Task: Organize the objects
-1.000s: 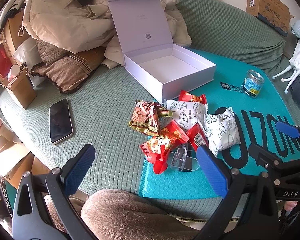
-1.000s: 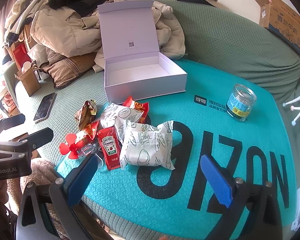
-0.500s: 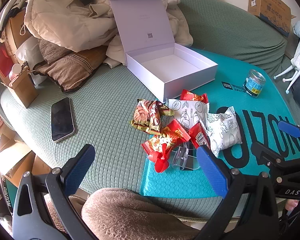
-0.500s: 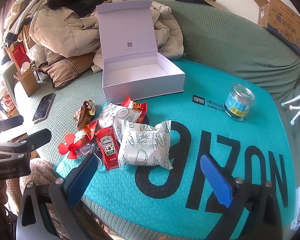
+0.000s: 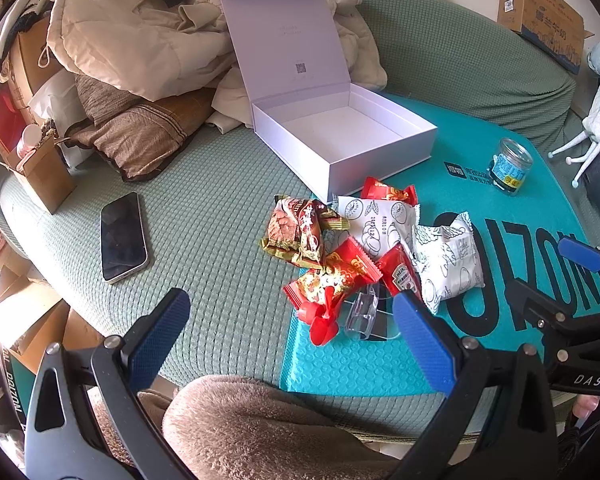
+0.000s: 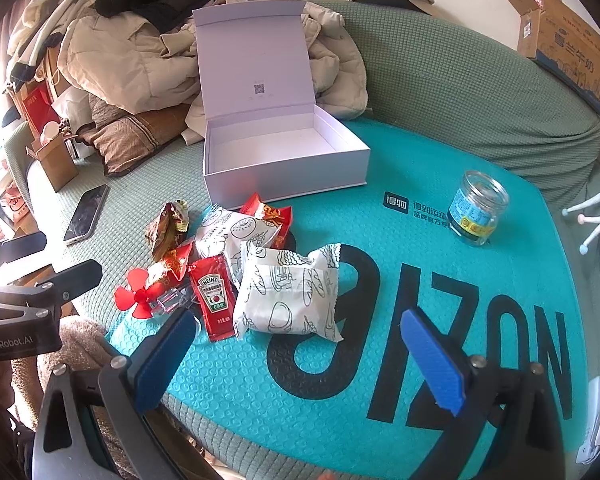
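A white lidded box (image 5: pixel 340 136) (image 6: pixel 284 160) stands open and empty on the green couch cover. In front of it lies a pile of snack packets: two white bread packs (image 6: pixel 290 292) (image 5: pixel 446 258), a ketchup sachet (image 6: pixel 214 292) (image 5: pixel 400 276), red and brown wrappers (image 5: pixel 300 232), and a small red fan on a clear stand (image 6: pixel 138 294) (image 5: pixel 324 320). A glass jar (image 6: pixel 478 208) (image 5: pixel 510 166) sits on the teal mat. My left gripper (image 5: pixel 290 340) is open, near the fan. My right gripper (image 6: pixel 300 360) is open, just before the white bread pack. Both hold nothing.
A phone (image 5: pixel 122 236) lies on the cover at left. Piled coats and pillows (image 5: pixel 140 64) crowd the back left, with paper bags (image 5: pixel 48 172) beside them. A cardboard carton (image 6: pixel 568 44) sits at the back right. A fuzzy brown sleeve (image 5: pixel 260 424) lies below the left gripper.
Both grippers have drifted slightly; the scene shifts a little in each view. Nothing was picked up or moved.
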Demonstrator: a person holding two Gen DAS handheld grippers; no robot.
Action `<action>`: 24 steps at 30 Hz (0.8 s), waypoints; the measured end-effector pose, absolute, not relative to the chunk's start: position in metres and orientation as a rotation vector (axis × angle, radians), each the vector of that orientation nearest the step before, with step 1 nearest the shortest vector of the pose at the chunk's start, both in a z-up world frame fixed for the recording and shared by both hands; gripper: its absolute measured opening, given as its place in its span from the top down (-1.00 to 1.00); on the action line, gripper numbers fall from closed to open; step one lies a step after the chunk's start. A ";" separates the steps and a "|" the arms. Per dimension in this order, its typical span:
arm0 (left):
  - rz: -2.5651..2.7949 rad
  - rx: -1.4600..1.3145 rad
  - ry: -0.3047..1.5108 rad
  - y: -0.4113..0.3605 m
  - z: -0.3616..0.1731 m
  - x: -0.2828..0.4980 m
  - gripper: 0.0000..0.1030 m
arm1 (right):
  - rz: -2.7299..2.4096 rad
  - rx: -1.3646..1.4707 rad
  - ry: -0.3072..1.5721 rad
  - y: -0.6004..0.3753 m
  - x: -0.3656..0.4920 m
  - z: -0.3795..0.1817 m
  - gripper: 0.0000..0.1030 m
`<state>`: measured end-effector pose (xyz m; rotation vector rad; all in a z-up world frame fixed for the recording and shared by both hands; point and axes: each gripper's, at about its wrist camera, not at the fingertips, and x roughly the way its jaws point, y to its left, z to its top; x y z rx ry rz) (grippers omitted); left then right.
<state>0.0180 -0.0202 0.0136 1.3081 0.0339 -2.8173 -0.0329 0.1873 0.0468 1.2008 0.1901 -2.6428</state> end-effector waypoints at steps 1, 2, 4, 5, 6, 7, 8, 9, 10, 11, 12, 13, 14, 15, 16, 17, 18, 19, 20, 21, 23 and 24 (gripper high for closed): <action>-2.817 1.306 0.032 -0.020 0.014 0.018 -0.98 | -2.644 1.198 0.189 0.188 -0.034 0.048 -1.00; -2.816 1.304 0.030 -0.020 0.015 0.017 -0.98 | -2.645 1.195 0.187 0.188 -0.034 0.049 -1.00; -2.811 1.302 0.029 -0.020 0.017 0.016 -0.98 | -2.647 1.191 0.184 0.189 -0.036 0.051 -1.00; -2.805 1.295 0.031 -0.020 0.018 0.015 -0.98 | -2.645 1.191 0.182 0.189 -0.037 0.052 -1.00; -2.800 1.287 0.035 -0.020 0.020 0.015 -0.98 | -2.645 1.192 0.178 0.190 -0.038 0.052 -1.00; -2.798 1.286 0.039 -0.020 0.021 0.015 -0.98 | -2.645 1.193 0.172 0.191 -0.040 0.053 -1.00; -2.798 1.288 0.042 -0.020 0.023 0.014 -0.98 | -2.643 1.190 0.166 0.192 -0.041 0.054 -1.00; -2.798 1.284 0.042 -0.020 0.024 0.014 -0.98 | -2.641 1.186 0.163 0.193 -0.042 0.055 -1.00; -2.797 1.276 0.040 -0.019 0.027 0.013 -0.98 | -2.642 1.179 0.162 0.194 -0.043 0.057 -1.00; -2.796 1.268 0.034 -0.019 0.028 0.012 -0.98 | -2.643 1.171 0.162 0.194 -0.044 0.058 -1.00; -2.793 1.262 0.029 -0.018 0.030 0.012 -0.98 | -2.643 1.164 0.163 0.194 -0.045 0.060 -1.00; -2.791 1.255 0.030 -0.017 0.031 0.012 -0.98 | -2.642 1.157 0.161 0.195 -0.046 0.061 -1.00; -2.790 1.247 0.035 -0.017 0.031 0.011 -0.98 | -2.638 1.153 0.156 0.195 -0.047 0.061 -1.00; -2.788 1.243 0.044 -0.016 0.031 0.011 -0.98 | -2.634 1.153 0.151 0.196 -0.049 0.061 -1.00; -2.783 1.244 0.053 -0.016 0.030 0.010 -0.98 | -2.631 1.151 0.148 0.196 -0.050 0.061 -1.00; -2.778 1.245 0.063 -0.016 0.027 0.010 -0.98 | -2.629 1.150 0.147 0.197 -0.051 0.060 -1.00; -2.774 1.250 0.070 -0.016 0.025 0.009 -0.98 | -2.628 1.153 0.149 0.197 -0.052 0.059 -1.00; -2.765 1.259 0.076 -0.016 0.022 0.008 -0.98 | -2.626 1.155 0.152 0.198 -0.052 0.057 -1.00; -2.756 1.270 0.080 -0.016 0.019 0.008 -0.98 | -2.621 1.159 0.156 0.198 -0.053 0.054 -1.00; -2.748 1.283 0.087 -0.016 0.016 0.007 -0.98 | -2.615 1.165 0.155 0.199 -0.053 0.052 -1.00; -2.742 1.300 0.099 -0.015 0.011 0.006 -0.98 | -2.600 1.175 0.147 0.200 -0.054 0.046 -1.00; -2.741 1.305 0.101 -0.014 0.009 0.006 -0.98 | -2.592 1.182 0.143 0.201 -0.055 0.043 -1.00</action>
